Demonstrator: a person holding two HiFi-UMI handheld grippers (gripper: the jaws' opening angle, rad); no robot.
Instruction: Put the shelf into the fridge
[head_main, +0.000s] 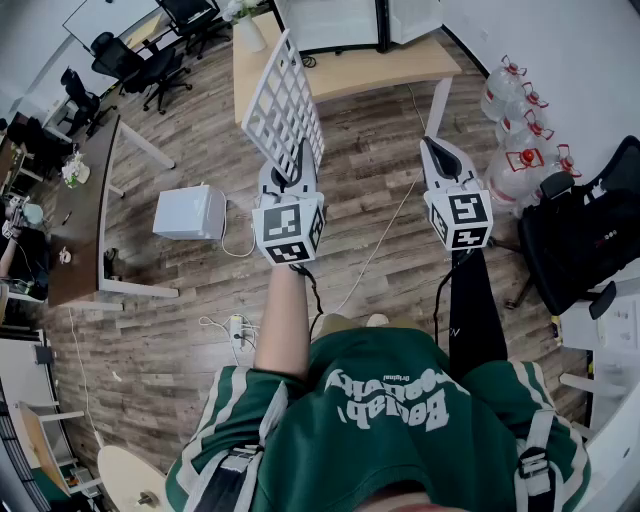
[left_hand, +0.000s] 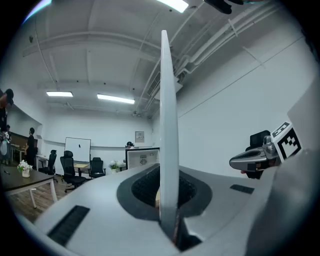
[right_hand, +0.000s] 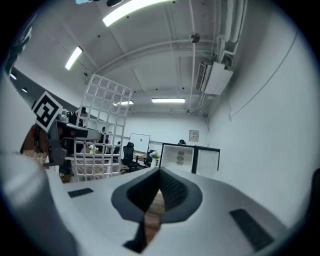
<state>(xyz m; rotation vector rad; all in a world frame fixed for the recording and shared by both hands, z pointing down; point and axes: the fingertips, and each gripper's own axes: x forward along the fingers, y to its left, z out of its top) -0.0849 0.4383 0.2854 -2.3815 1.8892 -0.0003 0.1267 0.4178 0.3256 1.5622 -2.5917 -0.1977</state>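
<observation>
White wire shelf (head_main: 283, 100), clamped upright in the left gripper (head_main: 288, 175), should probably be tipped flat before reaching the fridge (right_hand: 185, 159), the closed, empty right gripper (head_main: 436, 152) steadying its far edge.

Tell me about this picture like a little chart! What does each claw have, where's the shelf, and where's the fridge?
left claw: shut on the shelf
shelf: white wire grid, held up on its edge, sticking forward from the claw
right claw: closed, with nothing in it
fridge: far ahead across the room, looks open
shelf in fridge: not yet
floor: wood planks
</observation>
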